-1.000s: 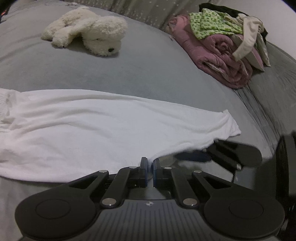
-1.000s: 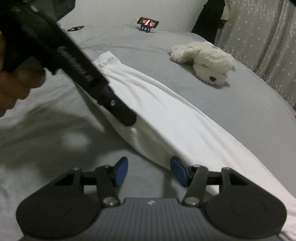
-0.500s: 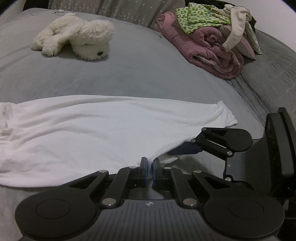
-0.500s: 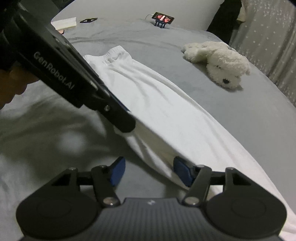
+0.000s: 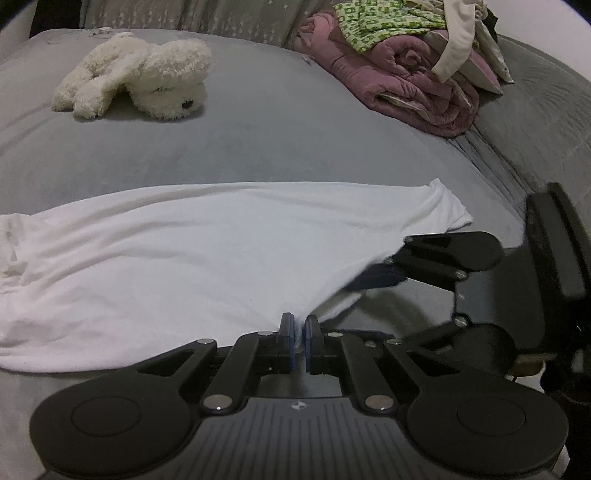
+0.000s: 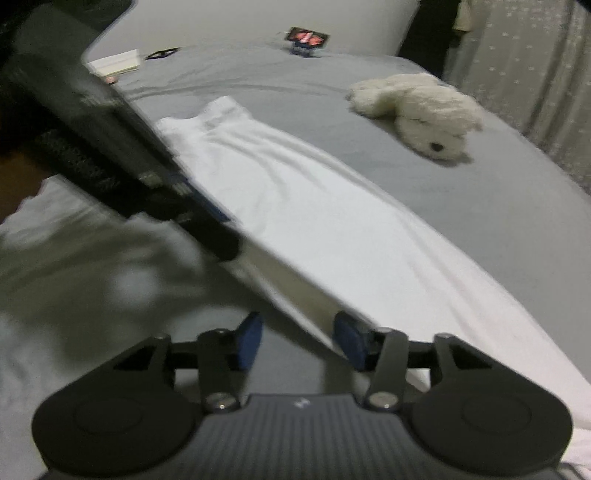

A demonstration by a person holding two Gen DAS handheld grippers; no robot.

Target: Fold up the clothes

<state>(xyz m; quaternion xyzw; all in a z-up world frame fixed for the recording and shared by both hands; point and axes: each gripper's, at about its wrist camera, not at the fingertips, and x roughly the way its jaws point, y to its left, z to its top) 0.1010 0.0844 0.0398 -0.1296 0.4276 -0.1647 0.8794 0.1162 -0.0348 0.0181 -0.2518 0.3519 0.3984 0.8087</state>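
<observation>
Fingers of the left gripper (image 5: 299,332) pinch the white garment's (image 5: 207,258) near edge on the bed (image 5: 295,140). Right gripper (image 6: 297,341) fingers stand wide around that edge.

A big bed (image 5: 295,140) with a soft gray cover fills the room. A gray curtain (image 6: 524,62) with tiny white dots hangs behind it. A white wall (image 6: 258,22) stands at the far end. The light is dim.
</observation>
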